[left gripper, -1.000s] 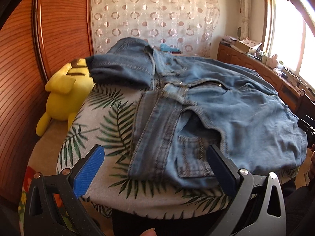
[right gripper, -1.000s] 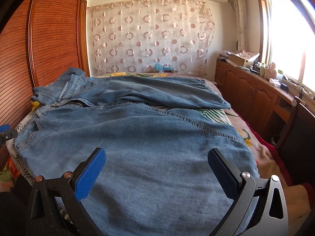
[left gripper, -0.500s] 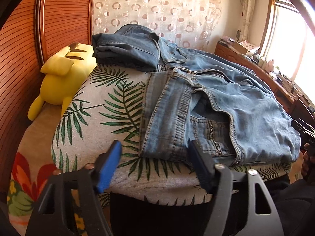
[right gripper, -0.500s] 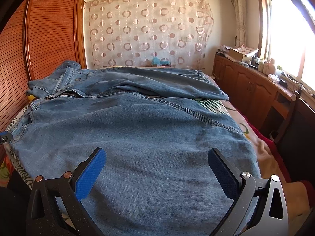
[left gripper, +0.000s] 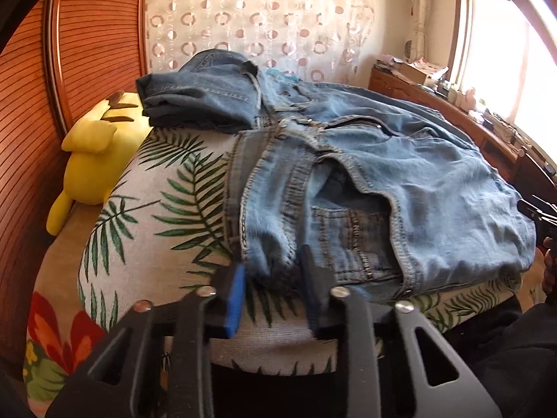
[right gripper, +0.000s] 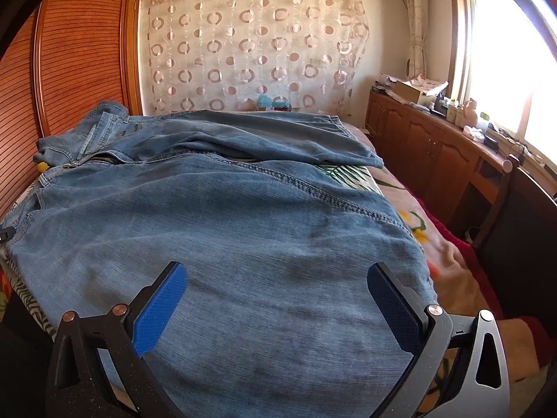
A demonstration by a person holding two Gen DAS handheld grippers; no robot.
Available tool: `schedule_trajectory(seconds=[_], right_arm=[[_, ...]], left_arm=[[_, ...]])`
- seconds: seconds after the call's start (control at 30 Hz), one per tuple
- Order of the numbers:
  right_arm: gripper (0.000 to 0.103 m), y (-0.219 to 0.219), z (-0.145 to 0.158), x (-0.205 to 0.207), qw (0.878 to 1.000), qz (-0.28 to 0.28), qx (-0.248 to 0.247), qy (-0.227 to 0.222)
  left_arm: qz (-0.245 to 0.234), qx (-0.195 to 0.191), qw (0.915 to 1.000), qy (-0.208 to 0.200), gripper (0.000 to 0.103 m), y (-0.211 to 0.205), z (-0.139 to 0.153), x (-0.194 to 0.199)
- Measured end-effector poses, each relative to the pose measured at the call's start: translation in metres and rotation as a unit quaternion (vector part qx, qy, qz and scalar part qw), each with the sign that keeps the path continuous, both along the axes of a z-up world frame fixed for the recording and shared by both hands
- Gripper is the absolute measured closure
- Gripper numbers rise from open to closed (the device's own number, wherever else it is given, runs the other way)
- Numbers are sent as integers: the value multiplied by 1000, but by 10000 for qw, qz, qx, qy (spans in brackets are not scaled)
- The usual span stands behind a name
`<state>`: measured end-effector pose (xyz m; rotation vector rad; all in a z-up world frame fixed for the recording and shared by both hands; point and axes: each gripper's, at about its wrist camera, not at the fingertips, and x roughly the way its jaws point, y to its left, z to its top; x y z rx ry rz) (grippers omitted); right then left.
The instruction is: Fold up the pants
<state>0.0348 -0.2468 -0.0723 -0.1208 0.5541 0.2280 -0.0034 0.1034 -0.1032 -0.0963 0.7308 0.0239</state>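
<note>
Blue denim pants [left gripper: 383, 174] lie spread on a bed, waist toward the left wrist view, legs across the right wrist view [right gripper: 226, 226]. My left gripper [left gripper: 273, 280] has its jaws closed on the near waistband corner of the pants at the bed's front edge. My right gripper [right gripper: 276, 301] is wide open just above a pant leg, holding nothing. A second leg [right gripper: 261, 136] lies folded across farther back.
The bed cover has a palm-leaf print [left gripper: 167, 202]. A yellow plush toy [left gripper: 94, 153] lies beside the wooden wardrobe [left gripper: 31, 104] at left. A wooden cabinet [right gripper: 435, 146] with clutter runs under the window at right. A dark chair [right gripper: 515, 216] stands near the bed.
My left gripper moved down and forward to the waistband corner and its jaws closed from wide open onto the denim. My right gripper stayed open, drifting slightly over the leg.
</note>
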Motion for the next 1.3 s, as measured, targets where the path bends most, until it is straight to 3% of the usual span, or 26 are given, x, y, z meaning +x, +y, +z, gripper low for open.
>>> schedule_trajectory(seconds=[0.1,0.4,0.77,1.07,1.3], right_arm=[[0,-1,2,0,10000,-24,0,45],[0,-5,8,1,9997,-99,-70,205],[0,-4,26,-4,9990,64,369,245],[3,3,36,-15,9950,630,689,355],[31,22,28,-19,9858,1287,841,679]], left_arm=[[-30,208,9997,-155,80,-9,11,-2],[-353,344,9954,-817,82,-27,69,10],[-812,856,9839,-1345,84,-63,121,76],[-865,958,9858,-1077,84,-82,106,136],[-827,978,9873,-935,84,-82,94,138]])
